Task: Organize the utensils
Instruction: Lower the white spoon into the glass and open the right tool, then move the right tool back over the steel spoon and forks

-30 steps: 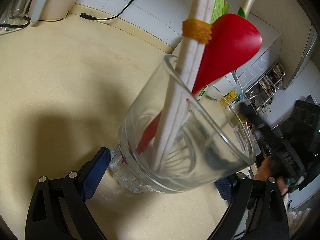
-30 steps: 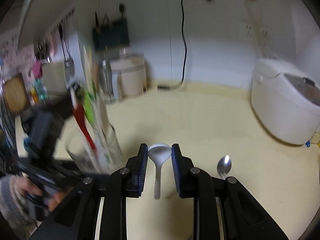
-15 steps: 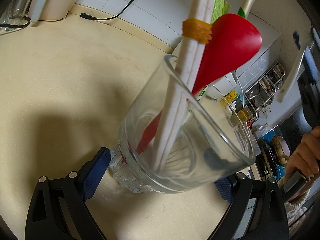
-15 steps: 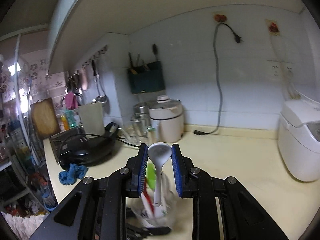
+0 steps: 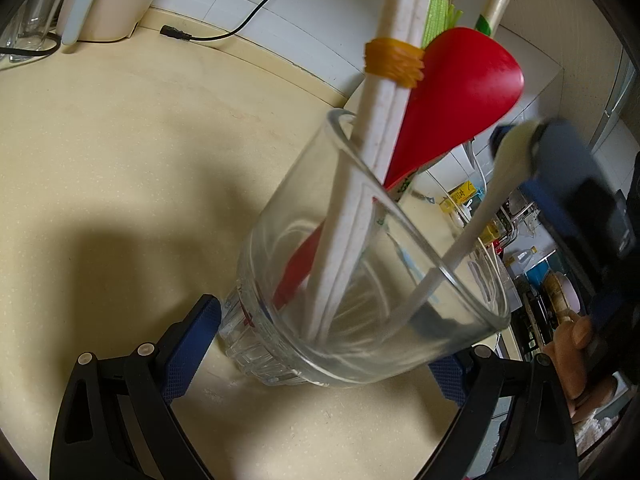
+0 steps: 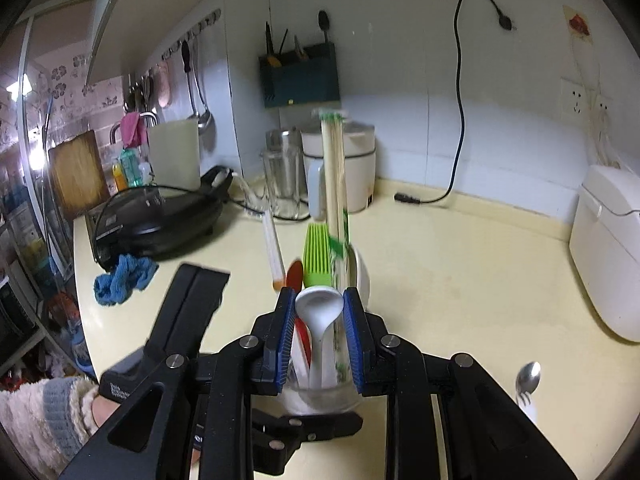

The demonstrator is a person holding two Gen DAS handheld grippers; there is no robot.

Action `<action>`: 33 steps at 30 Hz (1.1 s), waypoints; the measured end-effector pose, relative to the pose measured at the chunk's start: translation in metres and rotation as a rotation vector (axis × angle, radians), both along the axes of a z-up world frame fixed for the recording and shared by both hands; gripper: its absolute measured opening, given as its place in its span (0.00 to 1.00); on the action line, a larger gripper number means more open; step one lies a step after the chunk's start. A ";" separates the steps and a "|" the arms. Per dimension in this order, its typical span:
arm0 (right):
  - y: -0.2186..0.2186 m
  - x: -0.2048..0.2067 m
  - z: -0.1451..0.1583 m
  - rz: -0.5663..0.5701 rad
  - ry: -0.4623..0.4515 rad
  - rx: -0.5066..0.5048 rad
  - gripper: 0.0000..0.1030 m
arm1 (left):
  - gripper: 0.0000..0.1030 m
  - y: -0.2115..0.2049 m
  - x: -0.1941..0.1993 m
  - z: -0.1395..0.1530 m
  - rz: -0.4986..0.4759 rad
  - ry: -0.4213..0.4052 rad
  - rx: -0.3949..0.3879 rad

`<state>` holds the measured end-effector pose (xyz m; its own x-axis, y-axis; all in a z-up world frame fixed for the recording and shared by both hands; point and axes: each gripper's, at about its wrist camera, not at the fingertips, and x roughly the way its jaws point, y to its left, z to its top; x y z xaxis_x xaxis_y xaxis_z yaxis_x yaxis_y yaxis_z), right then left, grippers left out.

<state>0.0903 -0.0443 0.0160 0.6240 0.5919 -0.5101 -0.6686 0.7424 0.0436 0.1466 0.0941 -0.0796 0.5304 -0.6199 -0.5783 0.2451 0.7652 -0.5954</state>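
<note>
A clear glass cup stands on the cream counter, and my left gripper is shut on its base, one blue pad on each side. Inside it lean a red spatula, a white chopstick bundle tied with a yellow band, a green silicone brush and tall bamboo sticks. My right gripper is shut on the bowl of a white spoon, right above the cup. The spoon's handle slants down into the glass. A metal spoon lies on the counter to the right.
A white rice cooker stands at the right, and a white kettle and glass jar at the back wall. A black griddle and blue cloth lie at the left. A power cord trails along the wall.
My right gripper carried the white spoon from over the counter to above the cup, and its handle now dips into the glass. The left gripper and the cup stayed still.
</note>
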 end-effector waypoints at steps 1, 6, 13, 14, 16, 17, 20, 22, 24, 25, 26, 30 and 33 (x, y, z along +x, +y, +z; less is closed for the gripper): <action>-0.001 -0.001 -0.002 0.003 0.005 -0.004 0.24 | 0.94 0.000 0.000 0.000 0.000 0.000 0.000; -0.003 -0.002 -0.010 0.003 0.040 -0.020 0.24 | 0.94 0.000 0.000 0.000 0.000 0.000 0.000; -0.016 -0.002 -0.008 -0.024 0.053 0.005 0.25 | 0.94 0.000 -0.001 0.001 0.000 0.000 0.000; -0.020 -0.002 -0.007 -0.029 0.053 0.014 0.25 | 0.94 0.000 -0.001 0.000 0.000 0.000 0.000; -0.030 -0.003 -0.005 -0.047 0.052 0.036 0.25 | 0.94 0.000 -0.001 0.001 0.000 0.000 0.000; -0.034 -0.003 -0.005 -0.058 0.052 0.044 0.25 | 0.94 0.000 -0.001 0.001 0.000 0.000 0.000; -0.058 -0.003 -0.004 -0.107 0.058 0.084 0.25 | 0.94 0.000 -0.001 0.000 0.000 0.000 0.000; -0.075 -0.002 -0.004 -0.149 0.056 0.102 0.25 | 0.94 0.000 -0.001 0.000 0.000 0.000 0.000; -0.092 -0.001 -0.006 -0.204 0.056 0.111 0.25 | 0.94 0.000 -0.001 0.000 0.000 0.000 0.000; -0.103 0.000 -0.008 -0.240 0.058 0.111 0.25 | 0.94 0.000 -0.001 0.000 0.000 0.000 0.000; -0.112 0.001 -0.009 -0.270 0.060 0.110 0.25 | 0.94 0.000 -0.001 0.000 0.000 0.000 0.000; -0.153 0.003 -0.018 -0.391 0.089 0.127 0.25 | 0.94 0.000 -0.001 0.000 0.000 0.000 0.000; -0.178 0.001 -0.028 -0.474 0.105 0.110 0.25 | 0.94 0.000 -0.001 0.000 0.000 0.000 0.000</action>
